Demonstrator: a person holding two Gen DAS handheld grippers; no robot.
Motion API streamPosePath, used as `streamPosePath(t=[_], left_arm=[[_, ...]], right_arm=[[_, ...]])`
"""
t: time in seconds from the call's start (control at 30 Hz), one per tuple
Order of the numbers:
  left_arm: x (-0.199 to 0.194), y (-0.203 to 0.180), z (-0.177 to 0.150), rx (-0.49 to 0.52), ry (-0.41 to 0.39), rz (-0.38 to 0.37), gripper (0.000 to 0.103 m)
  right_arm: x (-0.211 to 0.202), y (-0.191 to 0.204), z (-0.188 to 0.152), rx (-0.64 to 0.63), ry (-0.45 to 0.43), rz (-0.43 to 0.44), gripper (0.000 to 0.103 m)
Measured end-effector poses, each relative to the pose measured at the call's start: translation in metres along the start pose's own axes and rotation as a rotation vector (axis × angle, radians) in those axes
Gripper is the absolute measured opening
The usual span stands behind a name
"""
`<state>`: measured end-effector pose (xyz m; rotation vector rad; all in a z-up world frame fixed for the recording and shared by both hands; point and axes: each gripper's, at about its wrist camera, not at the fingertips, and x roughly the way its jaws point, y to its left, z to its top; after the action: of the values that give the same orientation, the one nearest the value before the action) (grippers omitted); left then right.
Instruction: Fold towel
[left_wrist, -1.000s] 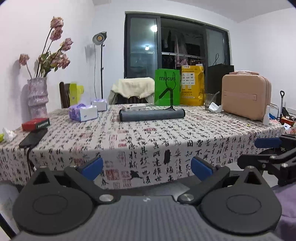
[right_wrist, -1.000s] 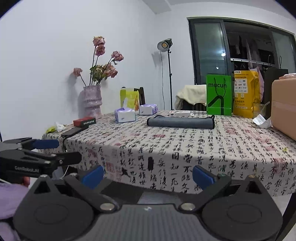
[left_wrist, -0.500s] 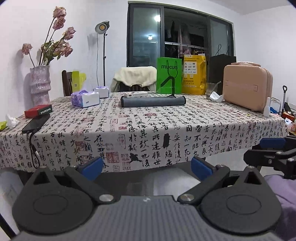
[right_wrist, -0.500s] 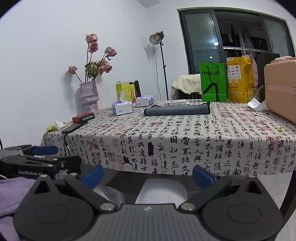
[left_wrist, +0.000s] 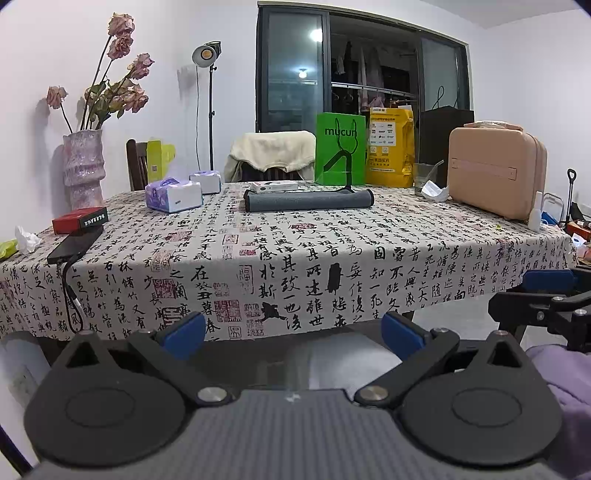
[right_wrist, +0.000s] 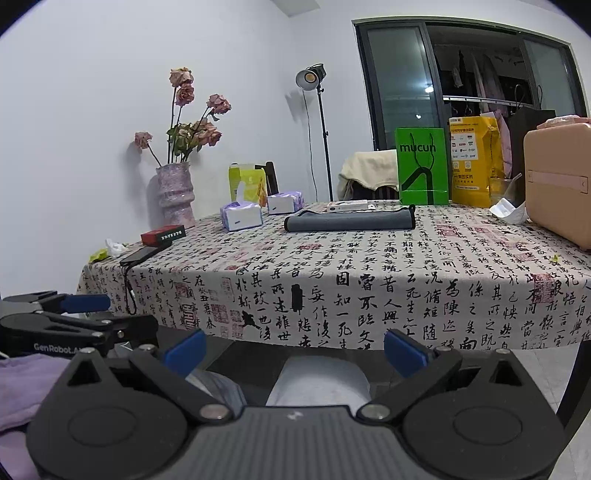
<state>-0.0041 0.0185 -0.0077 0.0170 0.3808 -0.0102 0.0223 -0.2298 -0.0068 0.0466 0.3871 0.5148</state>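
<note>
Both hand-held grippers, left (left_wrist: 293, 330) and right (right_wrist: 293, 349), were held spread and empty, lowered since a second ago below the worktop (left_wrist: 295, 254) edge. Purple towel (right_wrist: 22, 384) lay between them; pickup judged imminent.

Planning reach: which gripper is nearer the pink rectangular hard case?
Right. The right gripper is below the table edge, toward the pink rectangular hard case; the left gripper is farther left.
</note>
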Motion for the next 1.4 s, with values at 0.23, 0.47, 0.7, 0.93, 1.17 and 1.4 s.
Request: streamPosePath(t=[0.23, 0.47, 0.7, 0.93, 1.17, 1.4], left_arm=[[0.0003, 0.0002, 0.0002, 0.001, -0.001, 0.001, 0.103], [0.0004, 0.0002, 0.0, 0.002, -0.002, 0.001, 0.103], [0.0001, -0.0005, 0.0011, 0.004, -0.004, 0.001, 0.103], [0.0003, -0.0009, 0.0024, 0.006, -0.005, 0.002, 0.103], [-0.0001, -0.0013, 0.0034, 0.011, -0.007, 0.005, 0.103], [-0.0004, -0.0027, 0.0059, 0.015, -0.01, 0.007, 0.103]], right_arm=[[0.0003, -0.0002, -0.0004, 0.0, -0.002, -0.003, 0.103], [0.0002, -0.0003, -0.0008, 0.0, -0.002, -0.002, 0.103], [0.0001, -0.0008, -0.0009, 0.001, -0.001, -0.001, 0.103], [0.0002, -0.0008, -0.001, 0.0, -0.001, -0.001, 0.103], [0.0003, -0.001, -0.0009, -0.001, -0.003, -0.002, 0.103], [0.0007, -0.0017, -0.0003, -0.006, -0.006, -0.002, 0.103]])
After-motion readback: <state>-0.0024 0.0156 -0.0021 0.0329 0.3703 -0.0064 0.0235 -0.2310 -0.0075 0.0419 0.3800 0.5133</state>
